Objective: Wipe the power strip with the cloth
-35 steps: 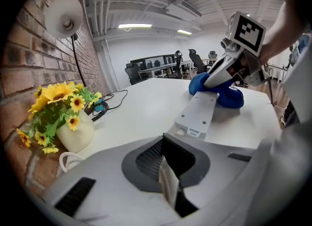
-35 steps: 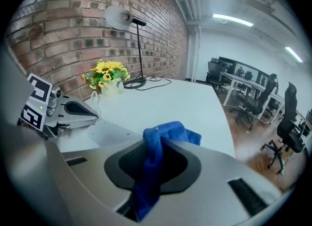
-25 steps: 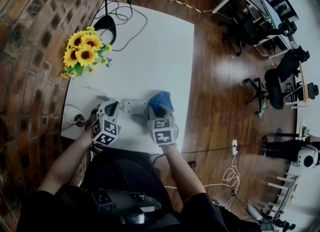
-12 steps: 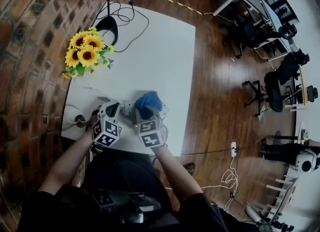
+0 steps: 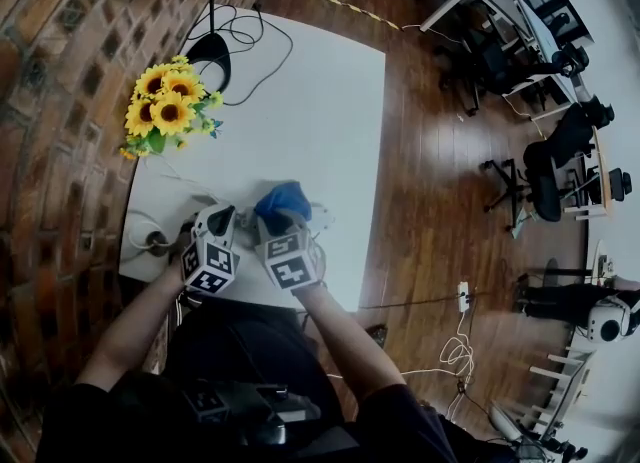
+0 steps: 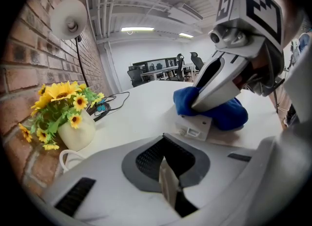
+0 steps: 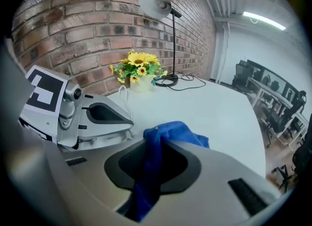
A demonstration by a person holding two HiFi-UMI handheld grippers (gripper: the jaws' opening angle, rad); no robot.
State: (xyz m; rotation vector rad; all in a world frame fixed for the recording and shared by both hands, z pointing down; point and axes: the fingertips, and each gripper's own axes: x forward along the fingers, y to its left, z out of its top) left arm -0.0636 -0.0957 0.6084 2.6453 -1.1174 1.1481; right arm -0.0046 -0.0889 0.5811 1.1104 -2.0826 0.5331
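Where the brick wall (image 5: 60, 101) stands at the far left, a white vase (image 6: 78, 132) holds yellow sunflowers (image 5: 165, 101) on the white table (image 5: 320, 101). A black lamp (image 5: 208, 51) stands just behind them.

Next comes the left gripper (image 5: 222, 219), low on the table's near edge. Its own view shows its jaws pressed together. A thin pale strip shows at the seam, and it is hard to say what that is. The white power strip (image 6: 195, 126) lies a little ahead of this claw and does not touch it.

The blue cloth (image 5: 282, 198) sits on top of the power strip. The right gripper (image 5: 280, 223) is just beside the left one and leans down onto the cloth. Its jaws are pinched on a fold of the cloth, which hangs down between them in the right gripper view.

The left gripper view shows one square end of the power strip poking out from under the cloth. The right gripper view does not show the power strip; only the cloth, the table and the left gripper's side can be seen there.

Only the head view shows the wooden floor (image 5: 430, 151) and office chairs (image 5: 560, 151) far to the right.
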